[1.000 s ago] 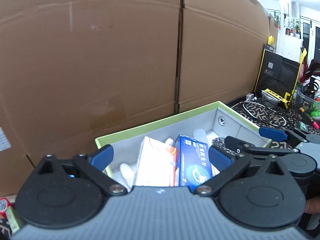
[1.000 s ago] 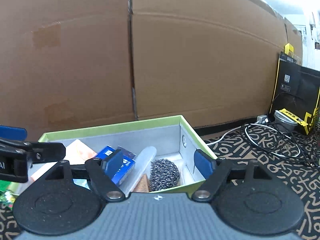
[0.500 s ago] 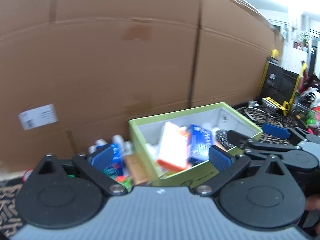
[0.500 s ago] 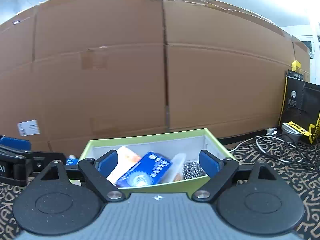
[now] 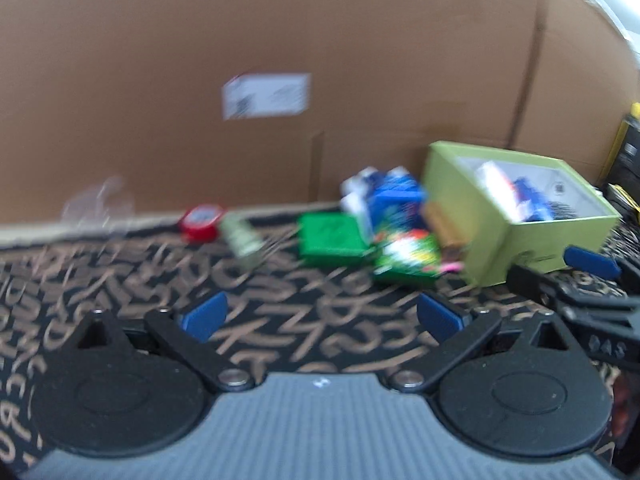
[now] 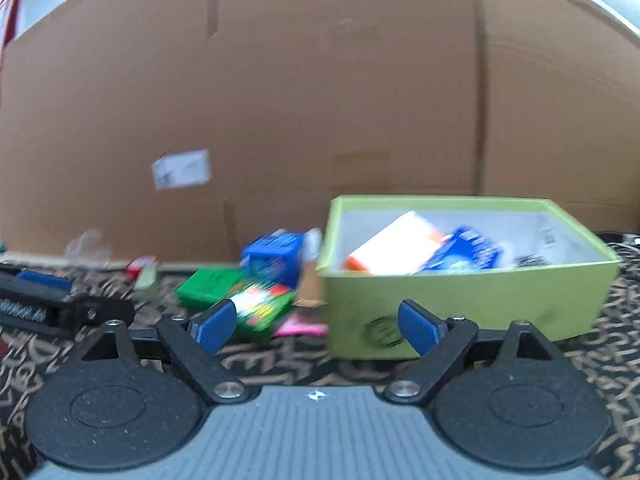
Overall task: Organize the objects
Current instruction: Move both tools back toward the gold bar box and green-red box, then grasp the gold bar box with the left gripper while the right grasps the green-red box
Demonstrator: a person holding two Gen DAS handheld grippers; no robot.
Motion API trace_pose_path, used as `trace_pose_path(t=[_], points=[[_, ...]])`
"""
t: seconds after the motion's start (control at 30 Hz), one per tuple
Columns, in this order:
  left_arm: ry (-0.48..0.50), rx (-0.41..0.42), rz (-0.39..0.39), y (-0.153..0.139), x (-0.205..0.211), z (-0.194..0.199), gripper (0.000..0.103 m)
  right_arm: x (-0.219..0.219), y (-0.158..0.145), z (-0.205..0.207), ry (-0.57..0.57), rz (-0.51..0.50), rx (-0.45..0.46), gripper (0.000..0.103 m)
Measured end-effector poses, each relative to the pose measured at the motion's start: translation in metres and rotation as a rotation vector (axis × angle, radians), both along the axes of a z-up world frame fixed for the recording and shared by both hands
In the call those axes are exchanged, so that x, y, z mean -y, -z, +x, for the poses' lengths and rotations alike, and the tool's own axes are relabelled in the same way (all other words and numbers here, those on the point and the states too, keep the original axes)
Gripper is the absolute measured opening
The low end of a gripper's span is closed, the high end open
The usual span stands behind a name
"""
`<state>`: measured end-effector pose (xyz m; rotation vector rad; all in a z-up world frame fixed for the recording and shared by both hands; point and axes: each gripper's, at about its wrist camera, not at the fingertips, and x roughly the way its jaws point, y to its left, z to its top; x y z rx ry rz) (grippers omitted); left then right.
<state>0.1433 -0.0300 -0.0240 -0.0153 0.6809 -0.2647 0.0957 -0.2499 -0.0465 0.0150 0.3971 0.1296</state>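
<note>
Left wrist view: the left gripper [image 5: 320, 314], fingers spread and empty, hangs over bare patterned carpet [image 5: 120, 272]. A cardboard wall [image 5: 280, 40] closes the far edge. The green box [image 5: 516, 208] sits at right, a blurred pile of packets [image 5: 380, 220] touching its left side.

Right wrist view: the right gripper [image 6: 316, 326], spread and empty, faces the green box [image 6: 460, 300], which holds an orange-and-white carton [image 6: 396, 254] and a blue carton [image 6: 468, 256]. The packets [image 6: 256, 288] lie just left of it.
</note>
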Motion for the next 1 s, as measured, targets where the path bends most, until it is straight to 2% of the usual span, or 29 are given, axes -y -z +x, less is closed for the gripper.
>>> trace_pose_path(t=[0.1, 0.2, 0.53, 0.67, 0.77, 0.87, 0.9, 0.93, 1.0], points=[[-0.055, -0.058, -0.047, 0.008, -0.025, 0.015, 0.103, -0.021, 0.007, 0.006, -0.046, 0.003, -0.031, 0.089], [-0.103, -0.059, -0.051, 0.011, -0.039, 0.025, 0.103, -0.038, 0.012, 0.017, -0.045, 0.015, -0.056, 0.086], [-0.172, -0.088, -0.046, 0.025, -0.039, 0.084, 0.103, -0.071, 0.028, 0.069, 0.074, 0.032, -0.143, 0.086], [-0.188, -0.104, -0.018, 0.033, -0.031, 0.110, 0.103, -0.078, 0.036, 0.089, 0.147, 0.049, -0.181, 0.086], [-0.164, -0.119, -0.017, 0.040, -0.027, 0.124, 0.095, -0.080, 0.042, 0.101, 0.210, 0.060, -0.212, 0.086], [-0.139, -0.140, -0.006, 0.047, -0.025, 0.134, 0.082, -0.084, 0.042, 0.104, 0.235, 0.047, -0.201, 0.085], [-0.132, -0.134, 0.006, 0.048, -0.024, 0.136, 0.079, -0.084, 0.041, 0.103, 0.235, 0.044, -0.189, 0.080], [-0.125, -0.122, 0.024, 0.048, -0.023, 0.136, 0.071, -0.083, 0.041, 0.102, 0.237, 0.033, -0.181, 0.066], [-0.100, -0.114, 0.046, 0.048, -0.022, 0.135, 0.055, -0.082, 0.040, 0.100, 0.217, 0.027, -0.181, 0.067]])
